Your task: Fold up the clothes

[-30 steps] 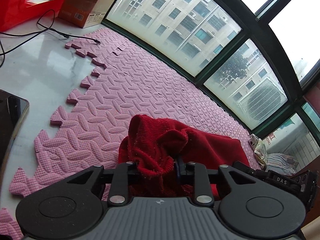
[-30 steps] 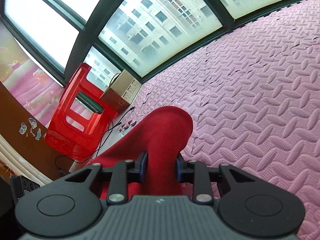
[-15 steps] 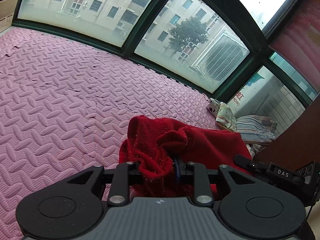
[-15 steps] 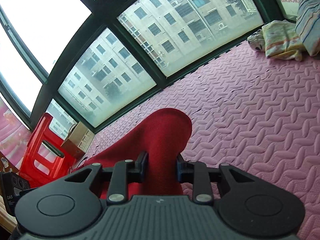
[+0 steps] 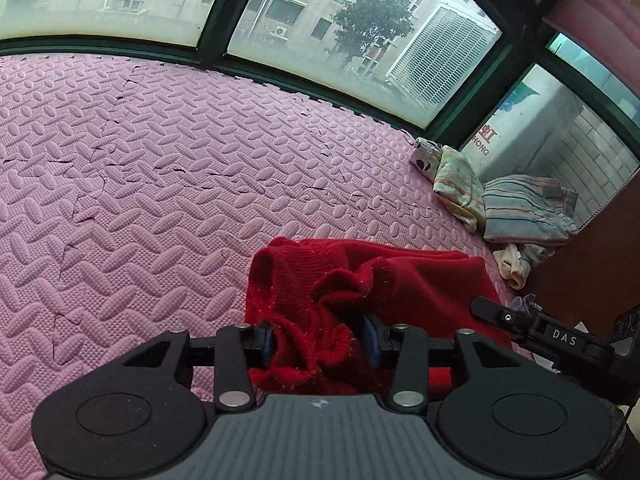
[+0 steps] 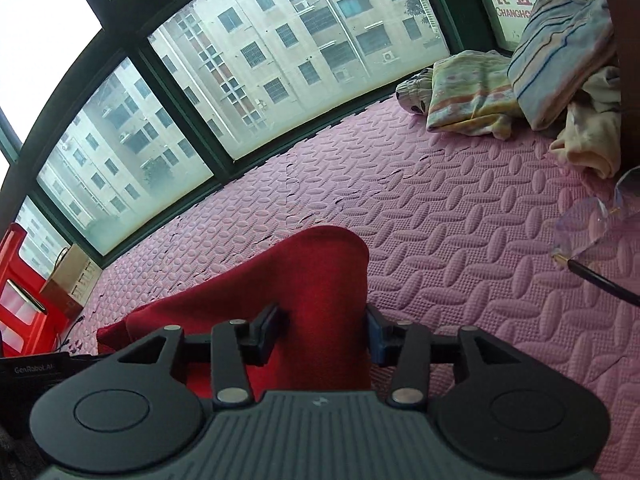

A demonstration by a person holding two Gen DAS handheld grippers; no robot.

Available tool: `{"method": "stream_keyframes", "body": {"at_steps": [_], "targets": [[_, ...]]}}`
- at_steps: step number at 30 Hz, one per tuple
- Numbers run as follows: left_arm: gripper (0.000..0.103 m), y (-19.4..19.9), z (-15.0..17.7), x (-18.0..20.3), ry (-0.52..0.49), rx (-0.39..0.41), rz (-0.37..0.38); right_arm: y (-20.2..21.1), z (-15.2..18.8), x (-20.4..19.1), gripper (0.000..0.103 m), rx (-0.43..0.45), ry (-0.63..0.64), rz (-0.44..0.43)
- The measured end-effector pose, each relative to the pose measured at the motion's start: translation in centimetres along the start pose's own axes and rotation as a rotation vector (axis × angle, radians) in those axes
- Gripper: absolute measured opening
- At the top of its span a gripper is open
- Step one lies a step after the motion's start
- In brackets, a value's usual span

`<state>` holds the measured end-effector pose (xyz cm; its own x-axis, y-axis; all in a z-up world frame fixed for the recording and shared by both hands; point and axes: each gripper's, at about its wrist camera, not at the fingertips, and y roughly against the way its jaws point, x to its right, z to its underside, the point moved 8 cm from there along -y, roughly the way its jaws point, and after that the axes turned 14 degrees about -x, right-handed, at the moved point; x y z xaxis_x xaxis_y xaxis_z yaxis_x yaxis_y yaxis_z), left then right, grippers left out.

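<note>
Between both sets of just-widened jaws, your red sweater [image 5: 360,280] lies slack, unpinched. It's soft, light knit; regrip the left gripper [image 5: 316,338] and right gripper [image 6: 320,332] on hems.

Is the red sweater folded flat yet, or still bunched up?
Still bunched. The red sweater sits crumpled between the left gripper, its jaws just opened, not flat on the pink mat.

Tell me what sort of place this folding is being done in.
Probably a room in a flat, upstairs: pink foam play mat covers the floor, a wide window looks onto apartment blocks, and a heap of unfolded clothes lies in the corner beyond the red sweater.
</note>
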<state>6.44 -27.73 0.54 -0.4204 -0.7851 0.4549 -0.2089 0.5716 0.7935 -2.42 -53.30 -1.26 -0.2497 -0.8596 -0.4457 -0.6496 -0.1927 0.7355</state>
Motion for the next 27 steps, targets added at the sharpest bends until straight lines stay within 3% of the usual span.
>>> {"method": "stream_keyframes", "body": {"at_steps": [7,9,11,13,18,23,27], "targets": [[0.066,2.0,-1.1,1.0,-0.065,0.039,-0.083,3.7,0.1,-2.0,0.072,0.126,0.131,0.119],[0.069,2.4,-1.3,1.8,-0.120,0.056,-0.114,4.7,0.8,-3.3,0.094,0.158,0.186,0.149],[0.073,2.6,-1.3,2.6,-0.158,0.071,-0.132,5.5,1.6,-4.6,0.096,0.186,0.238,0.180],[0.086,2.7,-1.3,3.3,-0.183,0.077,-0.130,6.0,2.0,-5.5,0.103,0.204,0.251,0.207],[0.095,2.5,-0.7,4.6,-0.217,0.080,-0.148,6.6,2.6,-6.3,0.103,0.244,0.250,0.285],[0.101,1.7,-1.0,4.3,-0.261,0.076,-0.183,4.8,3.3,-5.4,0.103,0.184,0.242,0.268],[0.101,1.3,-0.9,1.6,-0.166,0.048,-0.160,3.1,4.0,-2.5,0.103,0.108,0.144,0.262]]}}
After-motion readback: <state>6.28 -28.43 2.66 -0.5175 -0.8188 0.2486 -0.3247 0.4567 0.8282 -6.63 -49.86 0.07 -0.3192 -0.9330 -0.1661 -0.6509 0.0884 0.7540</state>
